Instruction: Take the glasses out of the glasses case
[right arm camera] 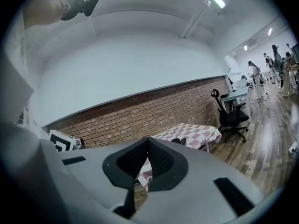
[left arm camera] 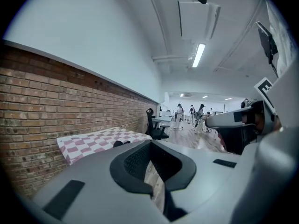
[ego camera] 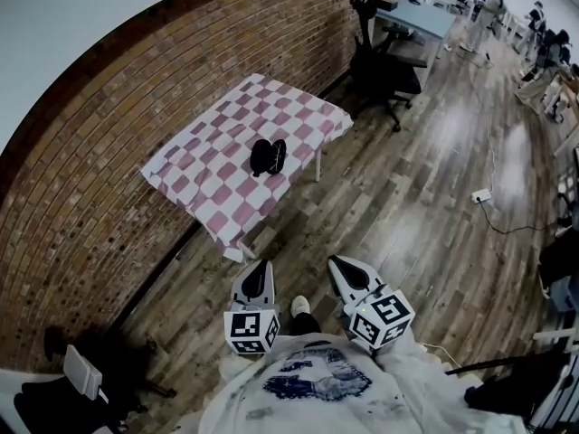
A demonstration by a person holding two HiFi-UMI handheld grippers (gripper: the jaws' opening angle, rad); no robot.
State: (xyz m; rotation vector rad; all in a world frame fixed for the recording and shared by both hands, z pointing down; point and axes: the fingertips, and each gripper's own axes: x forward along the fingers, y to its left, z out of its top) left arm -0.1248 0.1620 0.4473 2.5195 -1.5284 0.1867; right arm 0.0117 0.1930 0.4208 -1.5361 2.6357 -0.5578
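While you stand well apart from the bench (ego camera: 298,116), your left claw (ego camera: 263,266) and right claw (ego camera: 336,262) are closed on nothing, probably only for carrying; the glasses case (ego camera: 268,156) lies on it, above frame centre.

Brick wall (ego camera: 109,143) ran along the left, wood floor (ego camera: 425,197) throughout. Tabletop with a pink checked cloth (ego camera: 217,143) stood against the wall, black office chair (ego camera: 384,66) beyond it. Ceiling strip light (left arm camera: 198,55) was on.

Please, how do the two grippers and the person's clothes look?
The left gripper and the right gripper are pale grey shells with black ribbed pads. Each carries a white cube with black square markers. The person wears a white top with a blue print.
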